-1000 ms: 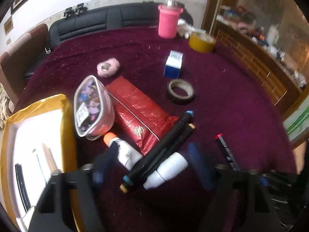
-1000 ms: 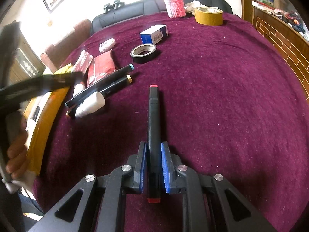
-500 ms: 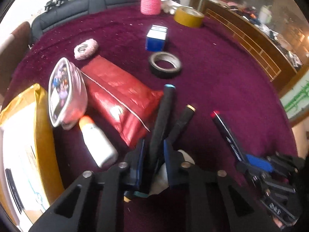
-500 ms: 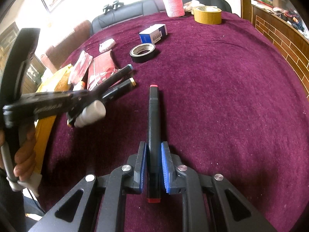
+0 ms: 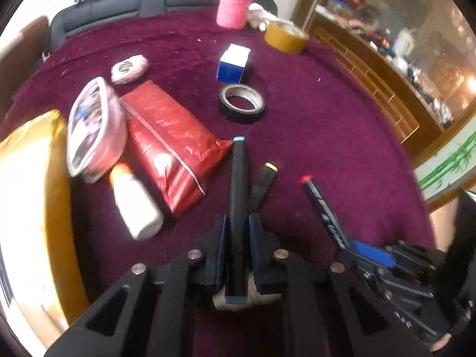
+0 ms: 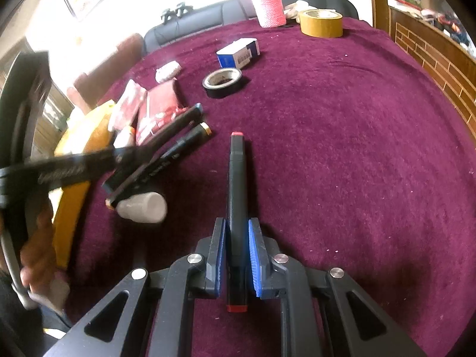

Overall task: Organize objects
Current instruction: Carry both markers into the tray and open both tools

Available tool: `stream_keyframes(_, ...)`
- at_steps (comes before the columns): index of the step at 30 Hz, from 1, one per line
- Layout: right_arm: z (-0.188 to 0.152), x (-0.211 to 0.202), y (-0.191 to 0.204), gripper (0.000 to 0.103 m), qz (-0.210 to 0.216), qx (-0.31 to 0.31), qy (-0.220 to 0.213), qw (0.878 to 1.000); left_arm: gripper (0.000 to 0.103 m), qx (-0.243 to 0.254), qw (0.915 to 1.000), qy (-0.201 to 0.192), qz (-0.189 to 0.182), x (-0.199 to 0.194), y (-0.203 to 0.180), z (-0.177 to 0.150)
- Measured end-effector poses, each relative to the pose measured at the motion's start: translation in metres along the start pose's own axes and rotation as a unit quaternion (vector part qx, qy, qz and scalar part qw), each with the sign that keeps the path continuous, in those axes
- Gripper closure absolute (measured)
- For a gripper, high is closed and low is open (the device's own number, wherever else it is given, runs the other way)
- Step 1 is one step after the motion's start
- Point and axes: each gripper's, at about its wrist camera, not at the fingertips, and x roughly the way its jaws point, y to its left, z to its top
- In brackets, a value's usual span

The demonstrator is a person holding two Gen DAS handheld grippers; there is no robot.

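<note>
barcode on blue box (image 6: pixel 238 54) | marker (image 5: pixel 322 208) lettering blurred, unreadable

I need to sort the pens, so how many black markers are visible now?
3: blue-capped marker in the left tool, red-capped marker in the right tool, yellow-capped marker on the cloth.

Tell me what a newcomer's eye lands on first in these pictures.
Each gripper is clamped on a black marker over the maroon tablecloth: the left gripper on the blue-capped marker, the right gripper on the red-capped marker. A shiny red packet lies left of them.
</note>
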Motion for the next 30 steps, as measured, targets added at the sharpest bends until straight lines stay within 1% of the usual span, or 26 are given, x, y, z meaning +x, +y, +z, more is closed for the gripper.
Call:
stream_keyframes(5,0.001,-0.015,0.021,0.088,0.022,-0.01,-0.019,1.0,0.089,-0.045,0.9976,-0.053,0.004,-0.058,0.016,-0.027)
stream_keyframes(8,0.0,-0.025,0.038,0.088,0.029,-0.018,-0.03,0.999,0.089,-0.075,0.9947,-0.07,0.007,-0.084,0.032,-0.039)
stream_keyframes(10,0.001,-0.035,0.052,0.088,0.047,-0.027,-0.04,0.998,0.089,-0.091,0.9917,-0.091,-0.002,-0.11,0.046,-0.05)
stream_keyframes(13,0.007,-0.044,0.081,0.088,0.073,-0.052,-0.051,0.995,0.089,-0.117,0.9868,-0.112,0.004,-0.145,0.074,-0.061)
stream_keyframes(14,0.01,-0.042,0.091,0.088,0.086,-0.059,-0.049,0.993,0.089,-0.125,0.9853,-0.115,0.01,-0.152,0.083,-0.061)
stream_keyframes(16,0.017,-0.033,0.119,0.088,0.11,-0.079,-0.042,0.99,0.089,-0.147,0.9804,-0.125,0.04,-0.167,0.109,-0.061)
stream_keyframes(17,0.021,-0.025,0.135,0.088,0.121,-0.09,-0.037,0.988,0.089,-0.162,0.9778,-0.126,0.043,-0.171,0.123,-0.061)
stream_keyframes(19,0.028,-0.011,0.159,0.088,0.137,-0.1,-0.023,0.985,0.089,-0.187,0.9734,-0.122,0.052,-0.172,0.151,-0.059)
stream_keyframes(21,0.036,0.01,0.188,0.088,0.143,-0.114,-0.008,0.983,0.089,-0.205,0.9689,-0.117,0.075,-0.165,0.175,-0.055)
stream_keyframes(22,0.04,0.02,0.201,0.088,0.137,-0.121,-0.003,0.983,0.089,-0.221,0.9668,-0.104,0.074,-0.157,0.189,-0.053)
stream_keyframes(24,0.05,0.042,0.222,0.088,0.123,-0.131,0.009,0.984,0.089,-0.24,0.9644,-0.087,0.07,-0.142,0.21,-0.047)
stream_keyframes(26,0.059,0.061,0.234,0.088,0.107,-0.137,0.022,0.984,0.089,-0.249,0.9629,-0.074,0.074,-0.131,0.222,-0.044)
stream_keyframes(28,0.071,0.086,0.245,0.088,0.092,-0.138,0.042,0.985,0.089,-0.251,0.9636,-0.054,0.076,-0.116,0.23,-0.038)
stream_keyframes(30,0.079,0.103,0.253,0.088,0.077,-0.14,0.053,0.986,0.089,-0.255,0.9624,-0.041,0.084,-0.104,0.237,-0.035)
